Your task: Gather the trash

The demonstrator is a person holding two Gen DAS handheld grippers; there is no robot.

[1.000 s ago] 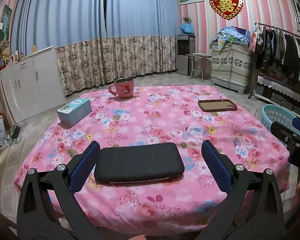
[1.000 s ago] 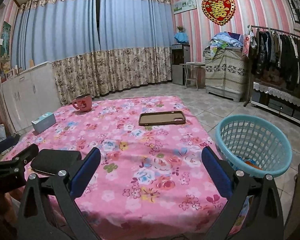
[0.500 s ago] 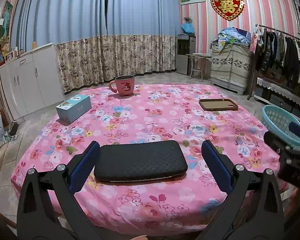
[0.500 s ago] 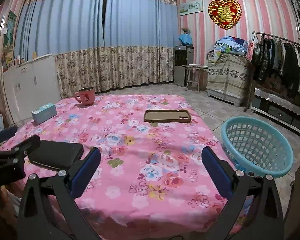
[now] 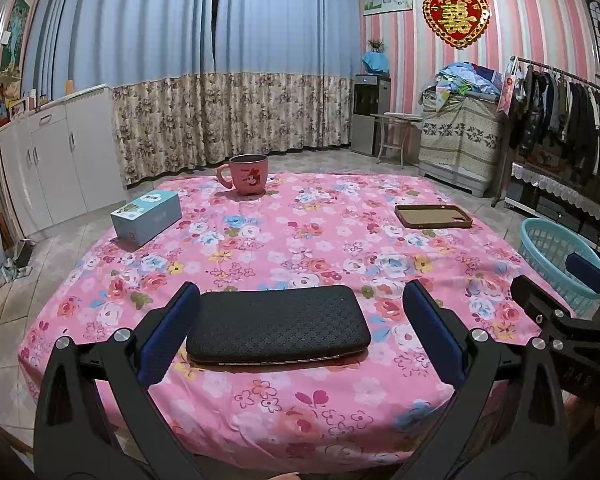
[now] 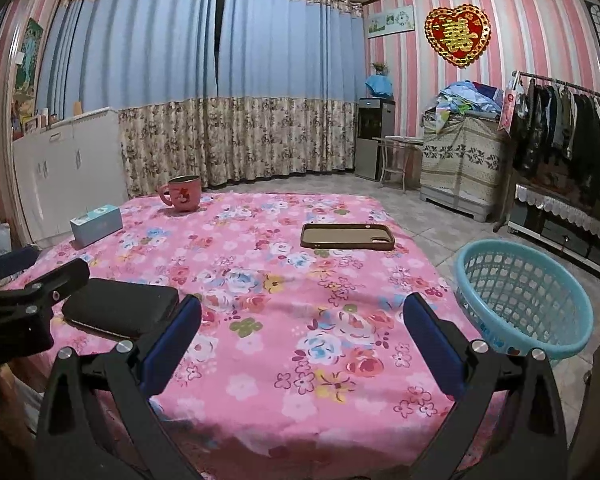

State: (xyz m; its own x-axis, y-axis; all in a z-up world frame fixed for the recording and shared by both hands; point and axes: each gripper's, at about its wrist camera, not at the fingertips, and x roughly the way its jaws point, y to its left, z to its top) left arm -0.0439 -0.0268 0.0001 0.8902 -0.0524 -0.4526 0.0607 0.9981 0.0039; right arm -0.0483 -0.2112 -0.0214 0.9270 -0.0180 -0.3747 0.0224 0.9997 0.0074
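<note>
both the left gripper (image 5: 300,328) and right gripper (image 6: 300,332) gape wide, holding nothing, and have drifted slightly back from the table (image 6: 260,392) (no trash visible); the collecting looks finished.

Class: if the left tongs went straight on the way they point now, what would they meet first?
Probably the black case: it lies on the tablecloth between the open left tongs, straight ahead. Depth is uncertain.

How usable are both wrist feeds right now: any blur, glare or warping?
Left wrist view: sharp, evenly lit, no glare; black case crisp between the tongs; fisheye bows the curtains. Right wrist view: equally sharp; basket mesh readable; dark corners.
</note>
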